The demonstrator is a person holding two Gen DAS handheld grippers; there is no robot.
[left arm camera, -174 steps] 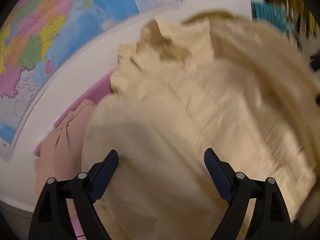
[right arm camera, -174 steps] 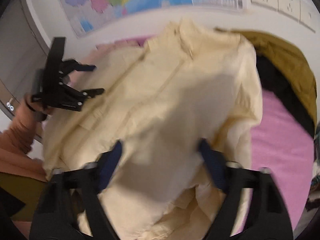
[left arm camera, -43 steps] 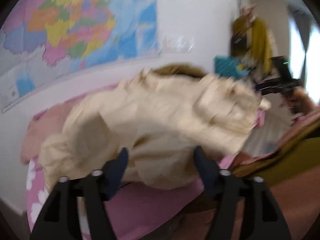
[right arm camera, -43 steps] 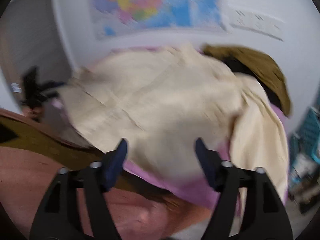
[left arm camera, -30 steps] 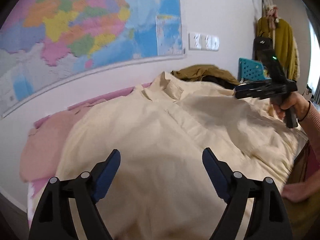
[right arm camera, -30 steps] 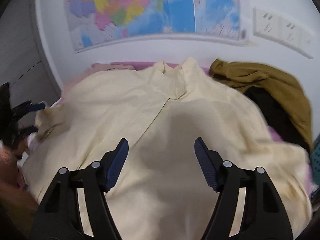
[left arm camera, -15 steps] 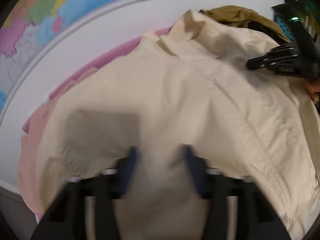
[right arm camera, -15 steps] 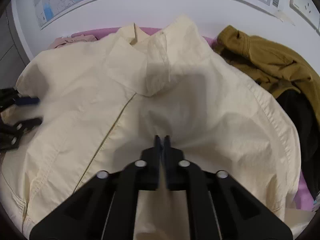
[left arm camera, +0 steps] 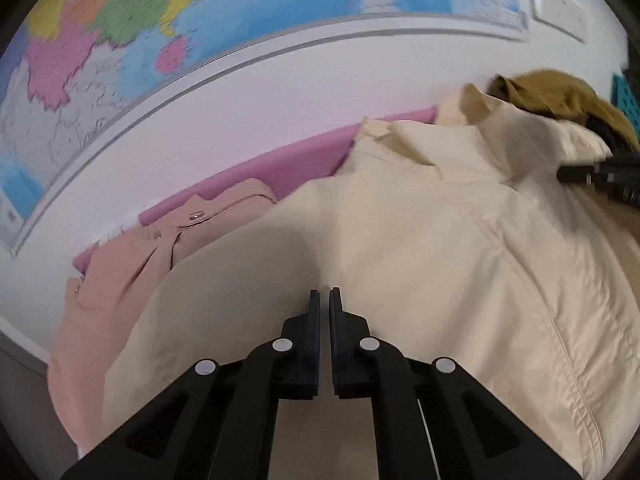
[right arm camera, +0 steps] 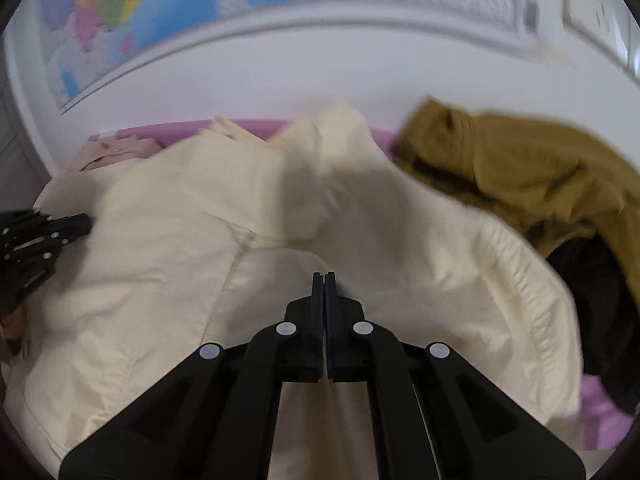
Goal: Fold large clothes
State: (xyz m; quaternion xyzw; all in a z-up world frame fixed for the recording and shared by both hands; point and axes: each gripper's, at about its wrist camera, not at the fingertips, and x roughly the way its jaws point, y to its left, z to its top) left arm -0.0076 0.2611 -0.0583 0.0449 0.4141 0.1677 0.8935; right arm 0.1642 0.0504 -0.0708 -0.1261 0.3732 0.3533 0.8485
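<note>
Left wrist view: the left gripper (left arm camera: 324, 300) has its fingers pressed nearly together, pinching the cream shirt (left arm camera: 420, 248) that lies spread across the pink bed cover (left arm camera: 280, 164), collar toward the wall. A pale pink garment (left arm camera: 132, 256) lies beside the shirt, under the wall map (left arm camera: 120, 40). Over on the right wrist view, the right gripper (right arm camera: 324, 280) is clamped tight on the same shirt (right arm camera: 168, 248) too. An olive jacket (right arm camera: 520, 176) sits just beside it, over something black (right arm camera: 600, 300). The left gripper (right arm camera: 76, 226) shows at the shirt's far edge.
</note>
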